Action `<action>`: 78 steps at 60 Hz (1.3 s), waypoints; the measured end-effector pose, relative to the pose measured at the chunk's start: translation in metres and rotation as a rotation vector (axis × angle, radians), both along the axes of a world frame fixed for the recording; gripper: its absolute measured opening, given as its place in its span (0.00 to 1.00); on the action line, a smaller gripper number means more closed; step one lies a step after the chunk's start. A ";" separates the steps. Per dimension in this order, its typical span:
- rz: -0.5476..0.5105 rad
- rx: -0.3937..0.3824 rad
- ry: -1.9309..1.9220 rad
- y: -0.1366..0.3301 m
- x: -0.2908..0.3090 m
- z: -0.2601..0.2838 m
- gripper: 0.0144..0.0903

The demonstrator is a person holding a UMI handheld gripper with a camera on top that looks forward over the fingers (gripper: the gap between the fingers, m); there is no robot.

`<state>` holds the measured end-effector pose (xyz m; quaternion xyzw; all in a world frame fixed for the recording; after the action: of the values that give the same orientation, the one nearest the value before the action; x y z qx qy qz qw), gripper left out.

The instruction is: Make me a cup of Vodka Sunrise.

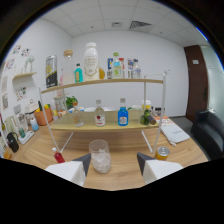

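Clear glass (100, 156), holding ice, stands on the wooden table (125, 175) near its front edge, between the fingers of the gripper (114, 164), which are apart with gaps at both sides, likely lined up to grasp it. Bottles wait on the rack (105, 127) behind, the blue bottle (123, 116) and red-label bottle (99, 117) on its lower shelf within reach for pouring.

The tabletop (125, 172) is smooth, pale wood grain. The glass (100, 155) is clear and glossy, with ice inside. The shelf (107, 125) has light wooden boards on thin white metal legs. The gripper (113, 165) has matt white fingers with dark pads.
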<state>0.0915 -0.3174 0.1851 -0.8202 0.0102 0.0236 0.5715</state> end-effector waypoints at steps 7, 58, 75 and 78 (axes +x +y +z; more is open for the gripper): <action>0.019 -0.025 0.005 -0.003 -0.038 -0.011 0.94; -0.012 0.002 -0.048 0.206 -0.141 0.000 0.49; 0.017 0.016 -0.048 0.209 -0.145 0.002 0.29; 0.016 0.009 -0.061 0.208 -0.144 0.002 0.28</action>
<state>-0.0522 -0.1098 0.1868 -0.8179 -0.0140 0.0034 0.5751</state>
